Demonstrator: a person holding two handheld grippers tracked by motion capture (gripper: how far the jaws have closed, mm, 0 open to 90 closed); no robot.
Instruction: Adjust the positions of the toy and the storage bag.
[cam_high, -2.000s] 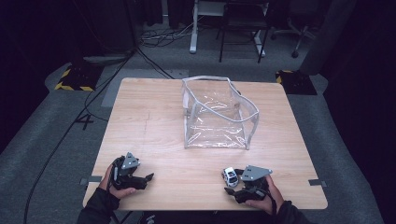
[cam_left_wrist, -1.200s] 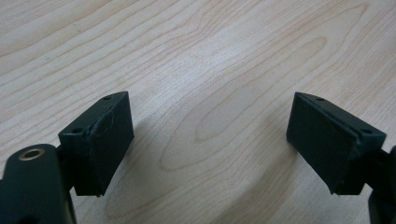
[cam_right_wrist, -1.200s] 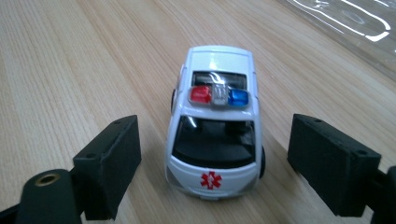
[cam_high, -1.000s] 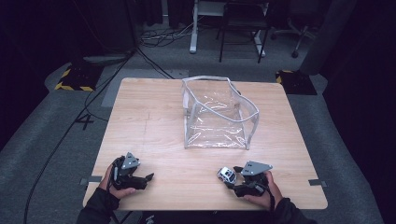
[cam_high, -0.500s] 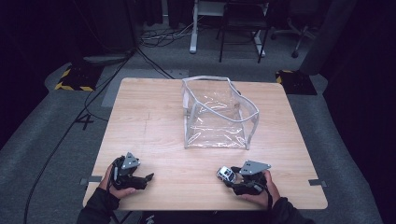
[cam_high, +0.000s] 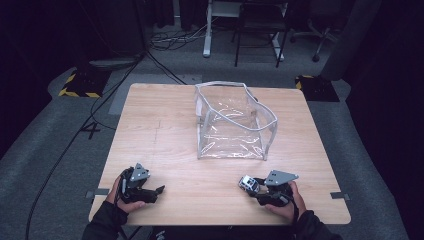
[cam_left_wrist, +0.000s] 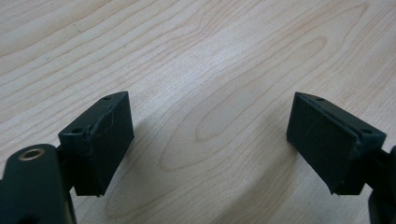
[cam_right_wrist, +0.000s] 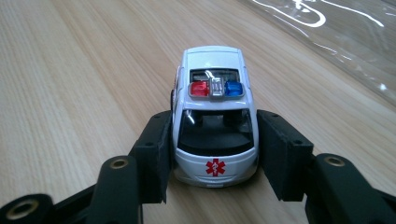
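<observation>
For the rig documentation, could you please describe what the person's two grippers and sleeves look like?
Both the left gripper and the right gripper are black, each topped by a grey three-cornered plate. Their jaws end in flat, rectangular black pads with small screw holes, on arms with brass-coloured pivot holes. The person's sleeves are dark.

The toy ambulance (cam_right_wrist: 214, 122) sits between the right gripper (cam_right_wrist: 214, 154) pads, its sides hidden there (contact on the right-hand pad cannot be told). The clear bag (cam_right_wrist: 336, 42) beyond is cut off by the frame's edge.
</observation>
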